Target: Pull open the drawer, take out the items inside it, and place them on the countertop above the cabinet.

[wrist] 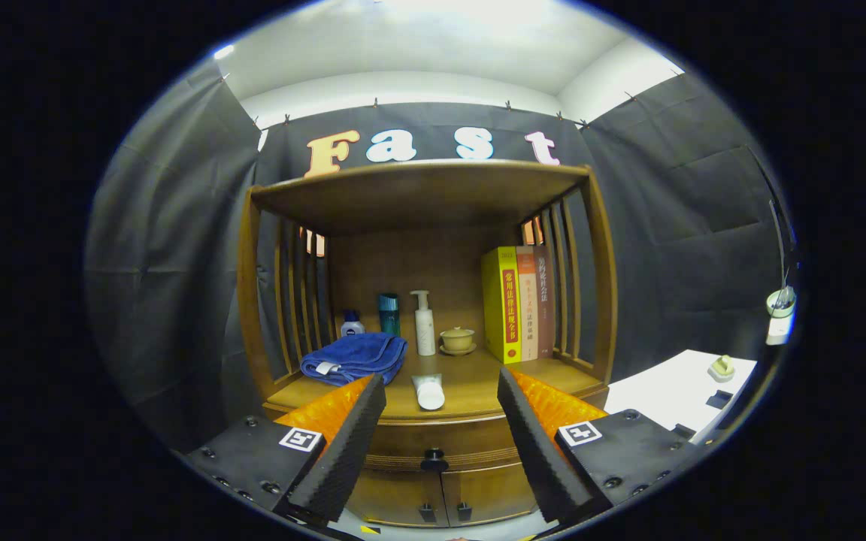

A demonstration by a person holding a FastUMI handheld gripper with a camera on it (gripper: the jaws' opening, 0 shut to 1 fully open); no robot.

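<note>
Gripper view: gripper [440,421] hangs with jaws spread wide, holding nothing. Drawer [433,439] sits closed at six o'clock between the fingers, its knob [433,457] centred. On the countertop [470,391], a tube [428,391] lies ahead, a blue towel [354,358] at ten o'clock.

Three books [521,304] stand upright beside a lidded cup [458,339].

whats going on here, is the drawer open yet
A person is holding a gripper in front of a wooden cabinet. Its jaws are open and hold nothing, and the drawer knob sits between them, a little ahead. The drawer looks shut. On the countertop lie a blue towel and a white tube, with bottles, a cup and books behind.
</note>
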